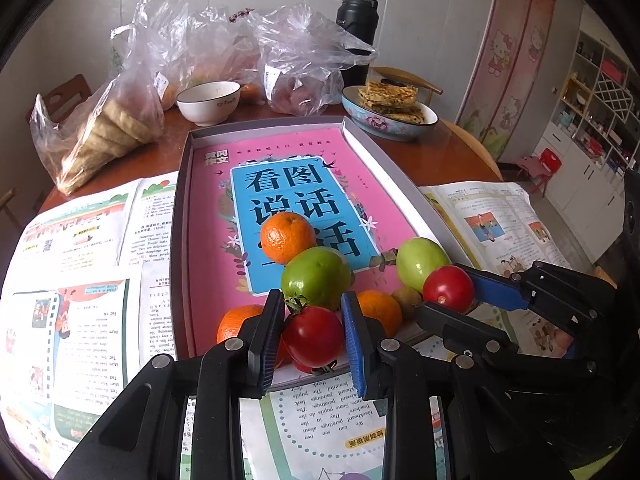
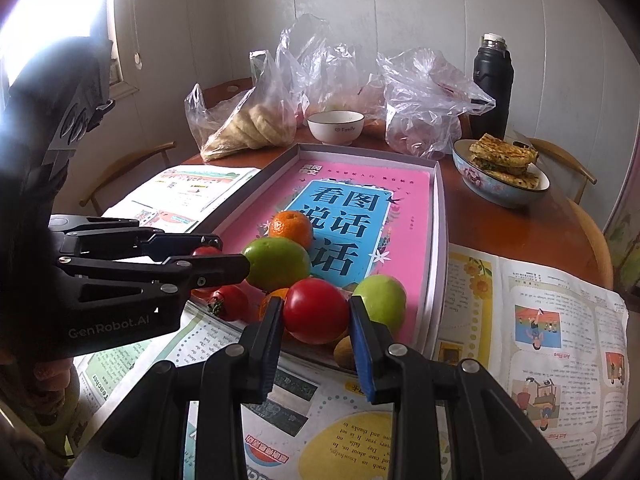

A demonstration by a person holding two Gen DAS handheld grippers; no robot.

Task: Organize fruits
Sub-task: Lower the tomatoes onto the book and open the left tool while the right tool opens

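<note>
A shallow grey box (image 1: 182,216) (image 2: 438,240) with a pink book inside holds the fruit at its near end. My left gripper (image 1: 314,334) (image 2: 220,258) is shut on a red tomato (image 1: 313,336) (image 2: 206,252). My right gripper (image 2: 316,314) (image 1: 448,290) is shut on another red tomato (image 2: 316,310) (image 1: 448,288). Around them lie two green fruits (image 1: 316,276) (image 1: 420,262), three oranges (image 1: 286,236) (image 1: 380,310) (image 1: 236,322), a small brown kiwi (image 1: 408,300) (image 2: 344,350), and a third tomato (image 2: 230,302) at the box's near edge in the right wrist view.
Open printed booklets (image 1: 76,280) (image 2: 540,320) cover the round wooden table (image 2: 500,224). Behind the box stand a white bowl (image 1: 208,102), plastic bags of food (image 1: 104,128) (image 2: 424,112), a dish of flatbread (image 1: 390,110) and a black flask (image 1: 358,24). Wooden chairs (image 2: 120,176) surround the table.
</note>
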